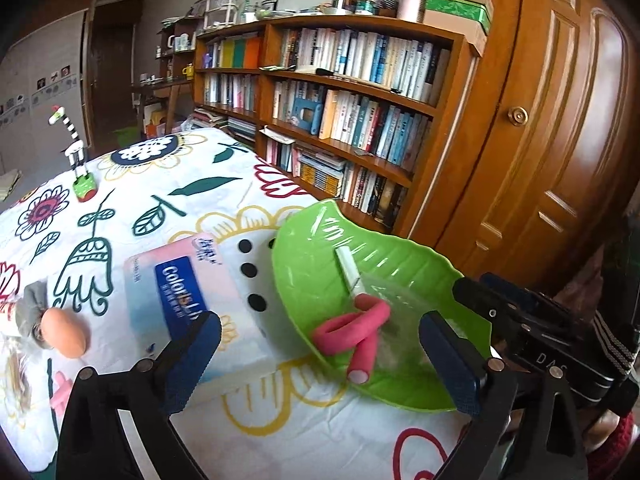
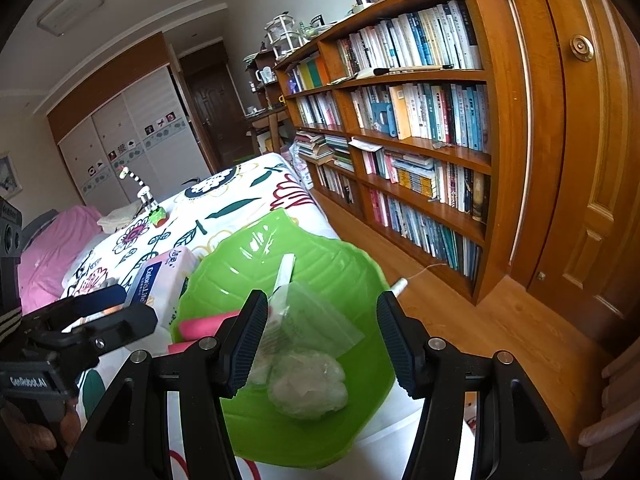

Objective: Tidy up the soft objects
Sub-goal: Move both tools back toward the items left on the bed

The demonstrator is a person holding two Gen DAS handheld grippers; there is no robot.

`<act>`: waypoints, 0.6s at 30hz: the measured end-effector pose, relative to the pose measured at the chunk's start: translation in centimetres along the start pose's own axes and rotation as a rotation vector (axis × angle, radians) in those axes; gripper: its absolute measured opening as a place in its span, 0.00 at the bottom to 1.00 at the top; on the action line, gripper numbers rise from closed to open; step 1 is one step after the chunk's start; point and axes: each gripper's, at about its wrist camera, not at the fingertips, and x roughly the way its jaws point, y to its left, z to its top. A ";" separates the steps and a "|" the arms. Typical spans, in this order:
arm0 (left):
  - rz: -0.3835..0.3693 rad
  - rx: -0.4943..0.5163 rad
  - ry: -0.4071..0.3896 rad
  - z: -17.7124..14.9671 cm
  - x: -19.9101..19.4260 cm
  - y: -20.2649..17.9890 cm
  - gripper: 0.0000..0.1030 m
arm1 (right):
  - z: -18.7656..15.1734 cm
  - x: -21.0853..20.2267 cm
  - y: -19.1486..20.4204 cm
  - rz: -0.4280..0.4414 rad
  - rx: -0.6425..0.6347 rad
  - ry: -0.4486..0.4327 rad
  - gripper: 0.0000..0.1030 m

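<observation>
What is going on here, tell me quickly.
A person holds a gripper in each hand over a bed with a floral cover, sorting soft things. Both the left gripper and the right gripper are open and hold nothing. They hang above a green leaf-shaped tray that already holds a pink foam roller, a clear plastic bag and a white wad. A tissue pack lies beside the tray.

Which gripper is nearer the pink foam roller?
Left. The left gripper is open around the roller in the green dish; the right gripper hangs open over the plastic bag beside it.
</observation>
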 end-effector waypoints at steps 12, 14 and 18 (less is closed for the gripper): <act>0.062 -0.099 -0.008 -0.9 -1.8 3.9 1.00 | -0.1 0.1 1.7 0.032 -0.031 0.013 0.56; 0.070 -0.117 -0.014 -1.1 -2.2 4.7 1.00 | -0.1 0.2 2.1 0.036 -0.035 0.013 0.56; 0.085 -0.150 -0.022 -1.4 -2.8 6.1 1.00 | 0.0 0.4 3.0 0.048 -0.042 0.015 0.56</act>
